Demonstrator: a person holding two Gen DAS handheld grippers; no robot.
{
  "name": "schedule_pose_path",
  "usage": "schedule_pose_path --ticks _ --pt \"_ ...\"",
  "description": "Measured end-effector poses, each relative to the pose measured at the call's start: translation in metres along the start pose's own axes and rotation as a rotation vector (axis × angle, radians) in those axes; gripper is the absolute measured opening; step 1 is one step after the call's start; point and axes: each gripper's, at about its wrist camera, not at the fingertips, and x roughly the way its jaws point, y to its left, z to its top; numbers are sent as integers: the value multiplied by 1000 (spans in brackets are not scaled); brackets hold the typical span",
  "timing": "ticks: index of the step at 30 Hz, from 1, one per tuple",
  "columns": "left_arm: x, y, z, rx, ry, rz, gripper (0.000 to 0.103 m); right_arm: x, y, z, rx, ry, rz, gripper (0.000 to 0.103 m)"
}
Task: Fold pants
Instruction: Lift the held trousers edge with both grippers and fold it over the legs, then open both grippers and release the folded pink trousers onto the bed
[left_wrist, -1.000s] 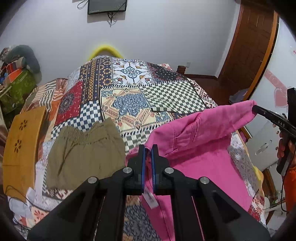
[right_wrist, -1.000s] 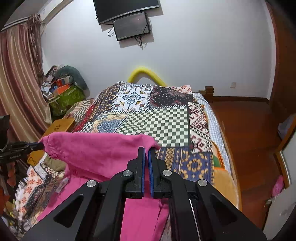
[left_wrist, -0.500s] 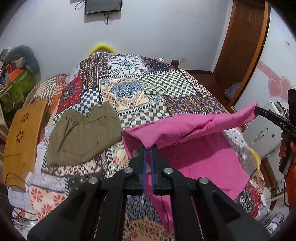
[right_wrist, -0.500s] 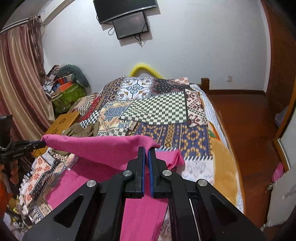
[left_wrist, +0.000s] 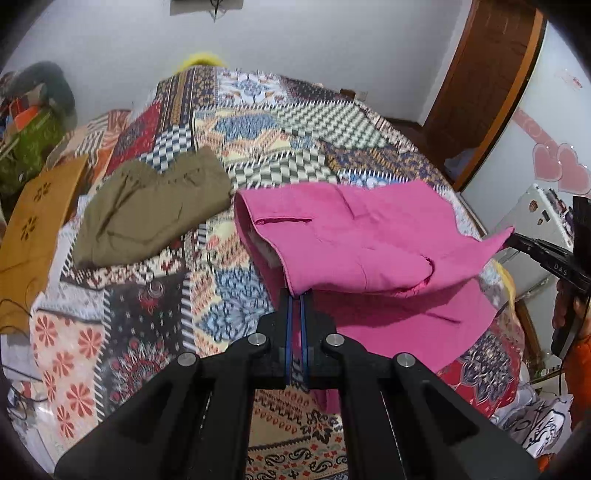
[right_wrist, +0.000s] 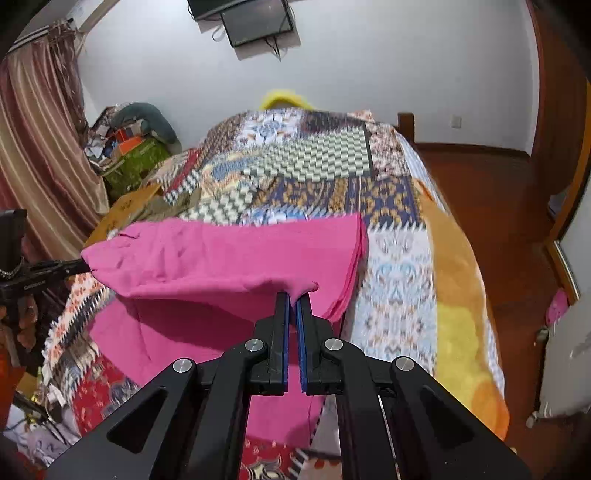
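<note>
Pink pants (left_wrist: 354, 236): centre to right of the left wrist frame, partly lifted off the patchwork bedspread (left_wrist: 147, 317); a top layer is doubled over a lower layer that lies flat on the bed. In the right wrist view they fill the middle left (right_wrist: 229, 254).
Left gripper (left_wrist: 295, 295): lower centre of its own frame, jaws clenched on the near edge of the pink cloth — the fabric runs straight out from between the blue pads.
Right gripper (right_wrist: 294, 295): lower centre of its own frame, jaws pinched on the other corner of the same raised edge; it also shows at the far right of the left wrist view (left_wrist: 517, 238).
Handling: light, soft, limp woven cloth. It sags between the two grips and creases easily, so it likely needs even tension to lie flat. Not slippery-looking, not fragile.
Where to hold: the two corners of the lifted edge, as now — a mid-edge pinch would probably let the ends droop.
Olive garment (left_wrist: 147, 214): crumpled at upper left of the left wrist frame, apart from the pink pants.
Step in hand: probably laying the raised half down over the lower half.
</note>
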Motion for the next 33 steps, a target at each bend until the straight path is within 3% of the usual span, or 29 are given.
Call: schedule_pose_path --ticks 12,20,22,26,30,33 --pt "8 -2 -30 3 50 45 3 14 -6 -36 39 94 -35 4" --pt "-16 -8 -20 15 -4 71 7 -5 -20 -38 59 98 -111 5" --pt "-20 -15 -16 35 -15 72 12 -14 -20 -35 53 81 -112 5" --pt "-25 -37 -10 95 -40 53 32 -23 -6 -25 5 49 -99 7" --pt "-19 -63 -10 176 -34 49 48 -28 17 -13 -55 2 -65 31" --pt "-11 -75 -14 218 -12 41 52 -25 35 -6 -111 -15 -39 34"
